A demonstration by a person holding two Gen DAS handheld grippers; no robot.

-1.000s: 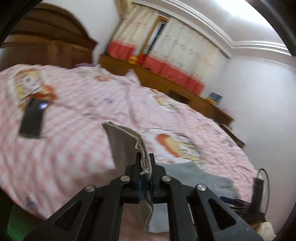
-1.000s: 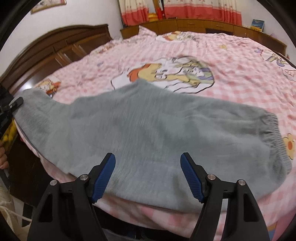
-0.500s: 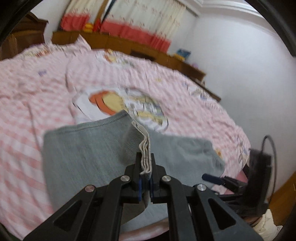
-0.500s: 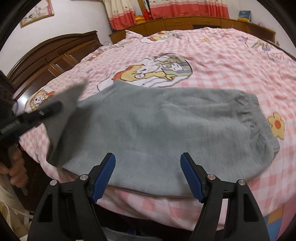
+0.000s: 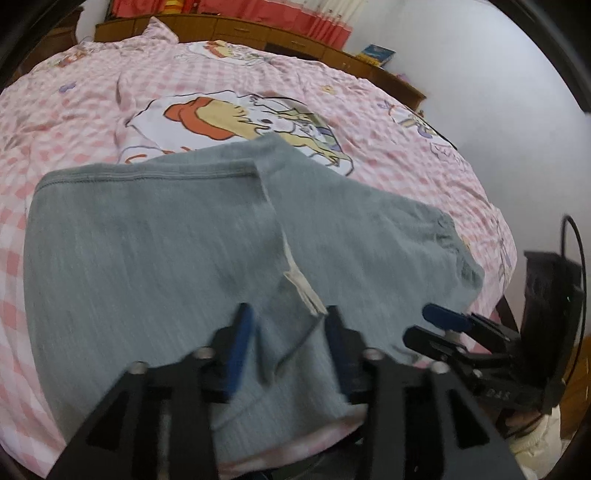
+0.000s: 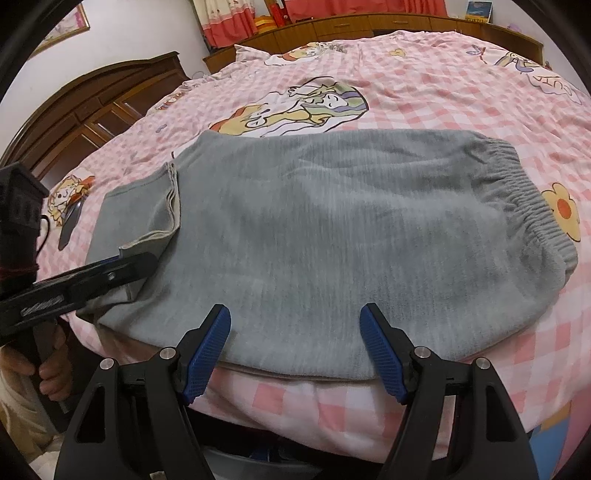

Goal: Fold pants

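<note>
Grey pants (image 6: 332, 221) lie across the near edge of the bed, elastic waistband (image 6: 517, 192) at the right, leg ends folded over onto the body at the left (image 5: 147, 240). The pale hem corner (image 5: 303, 291) of the folded leg rests loose between the jaws of my left gripper (image 5: 288, 325), whose jaws are opening; the pads no longer press on it. That left gripper (image 6: 122, 266) shows from the side at the pants' left end. My right gripper (image 6: 295, 332) hovers open over the pants' near edge, nothing between its fingers.
The bed (image 6: 443, 92) has a pink checked cover with cartoon prints. A dark phone (image 6: 70, 225) lies on it left of the pants. Wooden headboard (image 6: 92, 107) at the left, low wooden cabinets (image 6: 369, 26) and curtains behind. The person's hand (image 6: 51, 373) grips the left handle.
The left gripper carried the leg end rightwards and down onto the pants, then its jaws parted and let the hem go. The right gripper stayed open and sank slightly.
</note>
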